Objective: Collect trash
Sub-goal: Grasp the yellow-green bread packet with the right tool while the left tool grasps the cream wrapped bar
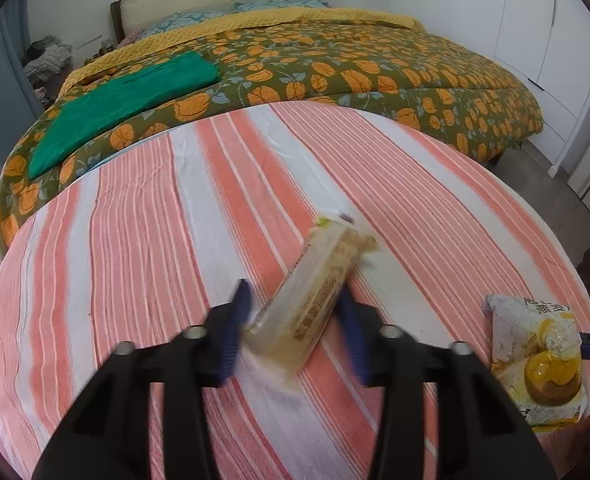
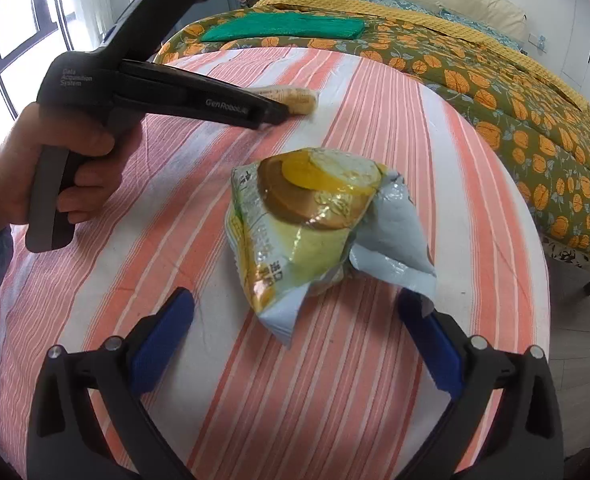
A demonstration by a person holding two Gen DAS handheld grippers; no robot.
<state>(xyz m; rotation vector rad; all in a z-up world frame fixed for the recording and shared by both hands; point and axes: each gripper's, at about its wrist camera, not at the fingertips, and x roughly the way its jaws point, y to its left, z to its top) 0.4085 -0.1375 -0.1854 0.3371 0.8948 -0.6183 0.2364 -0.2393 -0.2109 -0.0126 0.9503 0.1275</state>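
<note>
Wrapper (image 1: 315,292), long and pale, is lying diagonally at lower centre of the striped counter (image 1: 135,240), between the pads of the left tongs (image 1: 295,320), which are narrowing onto it; contact looks made. Judgement: keep the grip mid-length before lifting. Right tongs (image 2: 295,320) are standing wide, empty, just short of the crumpled packet (image 2: 319,224).

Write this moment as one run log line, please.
left tongs: shut on long wrapper | right tongs: open, before crumpled bag

The left gripper (image 2: 273,114) body reads "GenRobot.AI" along its arm and "Data Acquisition System" above its handle. The crumpled snack bag (image 2: 315,232) beside it carries Chinese characters, too distorted to read.
</note>
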